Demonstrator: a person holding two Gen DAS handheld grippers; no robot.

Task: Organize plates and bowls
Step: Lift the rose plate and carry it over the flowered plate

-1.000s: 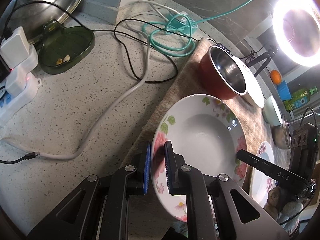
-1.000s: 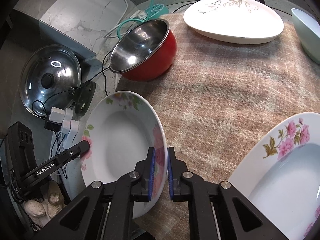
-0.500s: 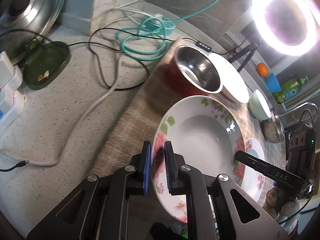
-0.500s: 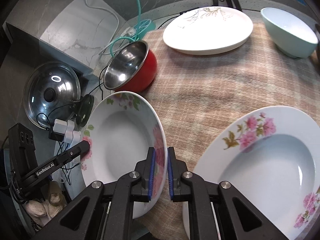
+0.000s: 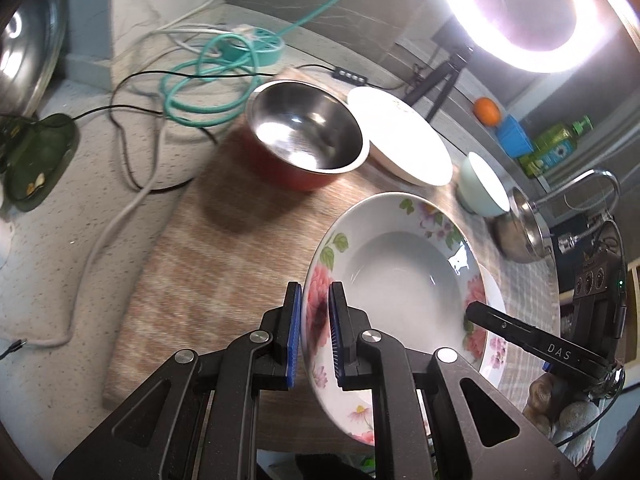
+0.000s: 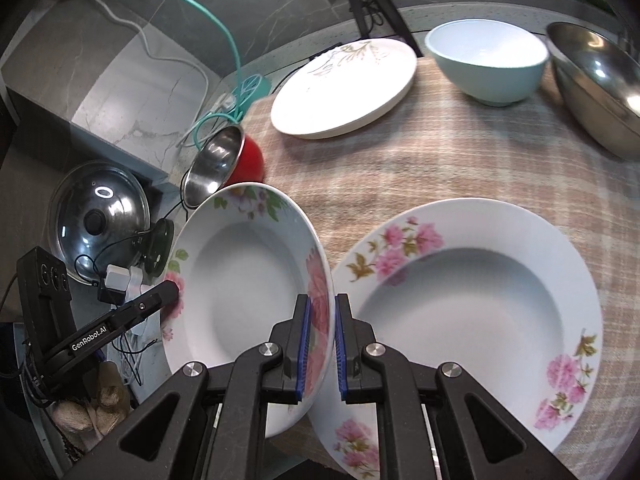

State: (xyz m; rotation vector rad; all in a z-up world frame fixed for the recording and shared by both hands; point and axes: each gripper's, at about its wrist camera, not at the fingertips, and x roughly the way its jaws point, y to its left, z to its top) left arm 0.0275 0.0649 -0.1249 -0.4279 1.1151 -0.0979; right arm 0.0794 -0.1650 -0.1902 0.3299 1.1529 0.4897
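A deep white plate with pink flowers [image 5: 400,280] hangs tilted above the plaid mat [image 5: 200,260], held at two opposite rims. My left gripper [image 5: 314,320] is shut on its near-left rim. My right gripper [image 6: 322,332] is shut on the other rim of this plate [image 6: 240,288]. A second floral deep plate [image 6: 472,320] lies flat on the mat [image 6: 440,160], just to the right of the held one and partly under it. Farther back stand a red bowl with a steel inside [image 5: 304,136], a white leaf-patterned plate [image 6: 344,88], a pale green bowl [image 6: 488,64] and a steel bowl [image 6: 596,88].
Left of the mat the speckled counter carries a coiled teal cable [image 5: 208,88], white and black cords, a dark green dish [image 5: 36,160] and a glass pot lid [image 6: 100,220]. A bright ring light [image 5: 536,12] stands at the back, with an orange [image 5: 487,111] on the ledge.
Both grippers have carried the floral plate to the right and slightly up, from the mat's left edge to beside the second floral plate. More of the back dishes has come into view.
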